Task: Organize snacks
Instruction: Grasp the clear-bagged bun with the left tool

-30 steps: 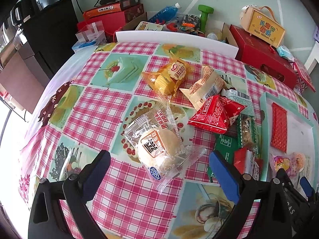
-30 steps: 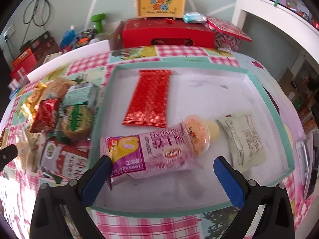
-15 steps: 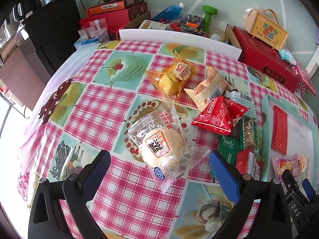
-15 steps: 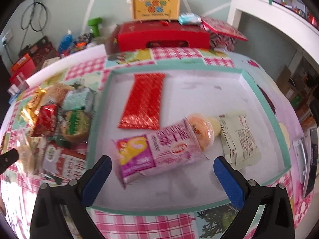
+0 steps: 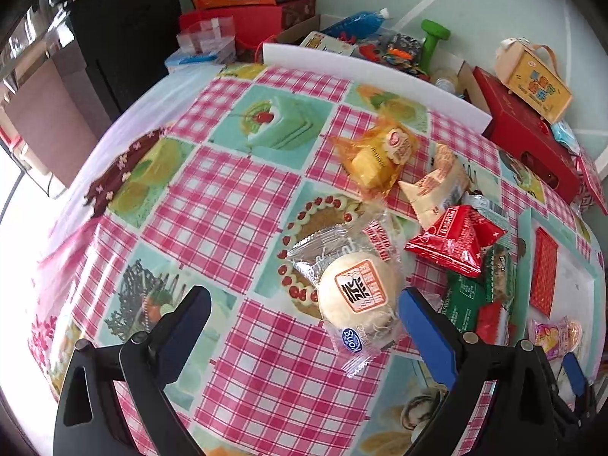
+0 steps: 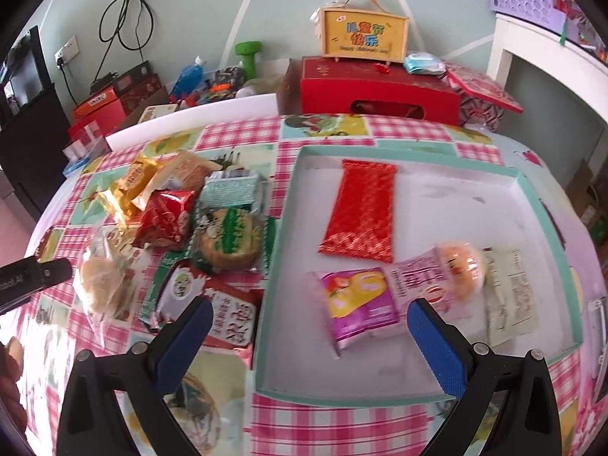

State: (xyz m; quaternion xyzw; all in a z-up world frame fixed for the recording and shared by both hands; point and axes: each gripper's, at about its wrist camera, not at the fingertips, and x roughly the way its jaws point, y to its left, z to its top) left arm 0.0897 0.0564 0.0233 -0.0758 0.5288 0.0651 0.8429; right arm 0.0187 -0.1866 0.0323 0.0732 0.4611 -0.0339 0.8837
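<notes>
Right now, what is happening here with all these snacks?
A person is sorting snacks into a tray. Three packets lie inside it, among them a red packet. The open right gripper hovers at the tray's near edge. The open left gripper faces a round bun packet on the tablecloth.

A round pale bun in a clear wrapper lies flat on the checked counter, beside a loose heap of snacks: a yellow packet, a beige packet, a red packet and green packets. In the white, teal-rimmed tray lie a flat red foil packet, a pink packet with an orange jelly cup at its end, and a pale packet.
</notes>
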